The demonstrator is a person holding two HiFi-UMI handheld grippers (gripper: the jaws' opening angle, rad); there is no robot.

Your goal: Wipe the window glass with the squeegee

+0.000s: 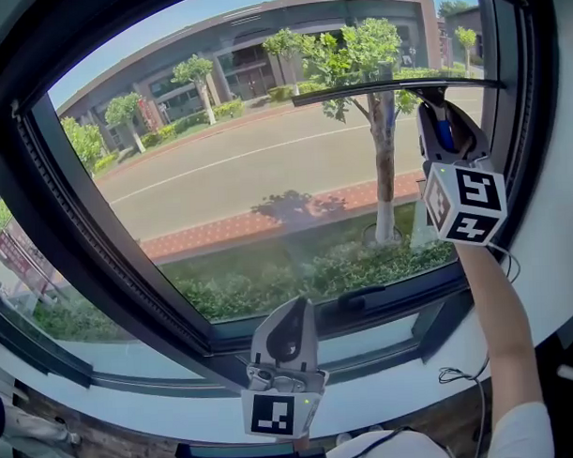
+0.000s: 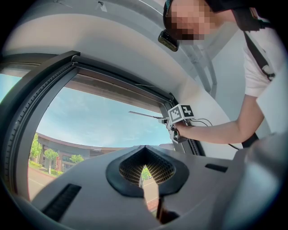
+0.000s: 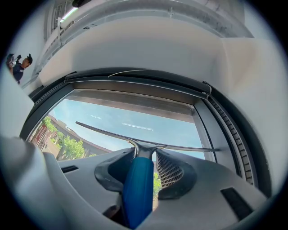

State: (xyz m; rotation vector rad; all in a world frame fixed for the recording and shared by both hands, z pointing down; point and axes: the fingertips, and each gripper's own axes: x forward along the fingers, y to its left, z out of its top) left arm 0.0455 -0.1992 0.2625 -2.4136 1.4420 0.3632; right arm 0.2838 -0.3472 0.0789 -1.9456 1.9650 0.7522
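Note:
The squeegee has a long thin blade (image 1: pixel 394 86) and a blue handle (image 1: pixel 444 133). My right gripper (image 1: pixel 440 110) is shut on that handle, high at the right side of the window glass (image 1: pixel 247 178), with the blade lying against the pane's upper part. In the right gripper view the handle (image 3: pixel 137 188) sits between the jaws and the blade (image 3: pixel 144 143) spans the glass ahead. My left gripper (image 1: pixel 289 312) hangs low at the middle, near the bottom frame, shut and holding nothing. From its own view the left gripper (image 2: pixel 145 155) looks up at the squeegee (image 2: pixel 144 114).
A dark window frame (image 1: pixel 99 249) slants along the left and bottom of the pane. Below it runs a white sill (image 1: pixel 386 389) with a thin cable (image 1: pixel 461 377) trailing from my right arm. Another person (image 3: pixel 20 67) stands far off at the left.

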